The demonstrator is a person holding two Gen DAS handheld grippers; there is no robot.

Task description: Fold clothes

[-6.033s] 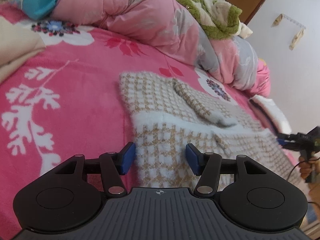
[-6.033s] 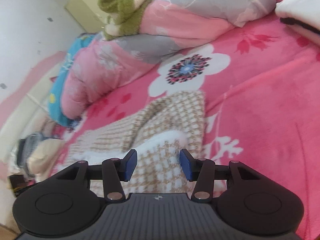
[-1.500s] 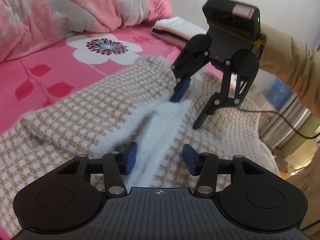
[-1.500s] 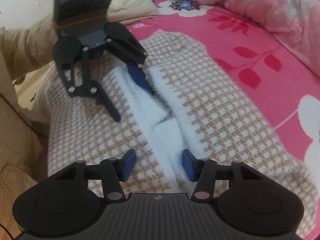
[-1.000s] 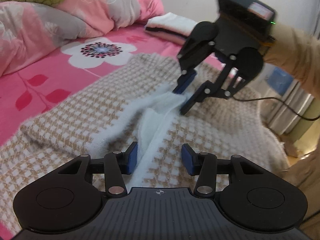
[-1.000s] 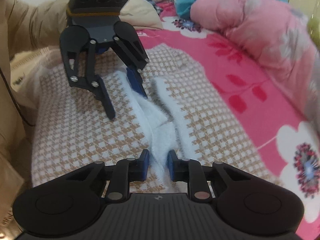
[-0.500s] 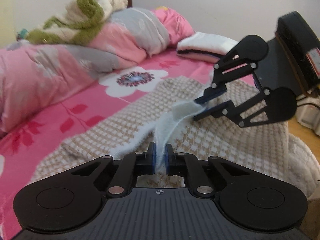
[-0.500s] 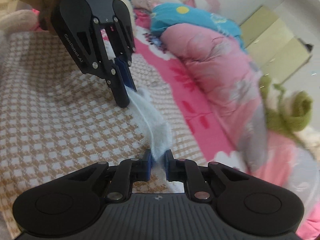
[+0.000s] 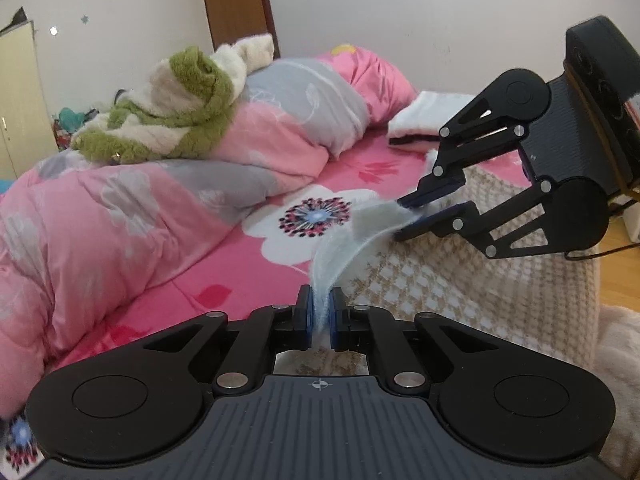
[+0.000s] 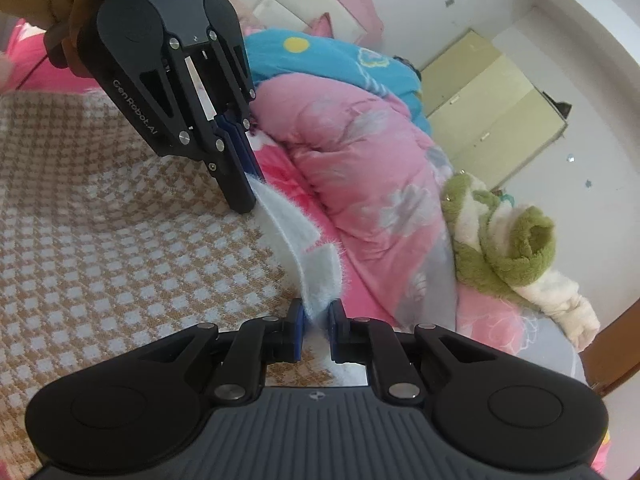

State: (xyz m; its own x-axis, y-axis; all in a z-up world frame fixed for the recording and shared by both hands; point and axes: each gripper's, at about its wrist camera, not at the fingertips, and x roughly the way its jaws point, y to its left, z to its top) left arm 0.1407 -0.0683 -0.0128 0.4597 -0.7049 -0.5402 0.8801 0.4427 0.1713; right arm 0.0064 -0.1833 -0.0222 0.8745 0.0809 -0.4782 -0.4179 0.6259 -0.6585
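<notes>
Both jaws pinch the beige-and-white checked fuzzy knit garment's (image 9: 460, 280) white hem (image 9: 352, 236), strung lower-centre to right between left gripper (image 9: 319, 316) and right gripper (image 9: 416, 216).

Under me is a bed (image 9: 224, 264) covered in a bright pink blanket printed with white flowers and red leaves. The checked beige-and-white garment (image 9: 452, 280) lies on its near part and hangs over the edge. A bulky pink-and-grey quilt (image 9: 120, 208) is heaped along the far side, lying on the blanket. A blue quilt with dots (image 10: 344, 64) rests on the bed just beyond it. By the wall a small white folded stack (image 9: 424, 116) sits on the blanket, apart from the garment.
</notes>
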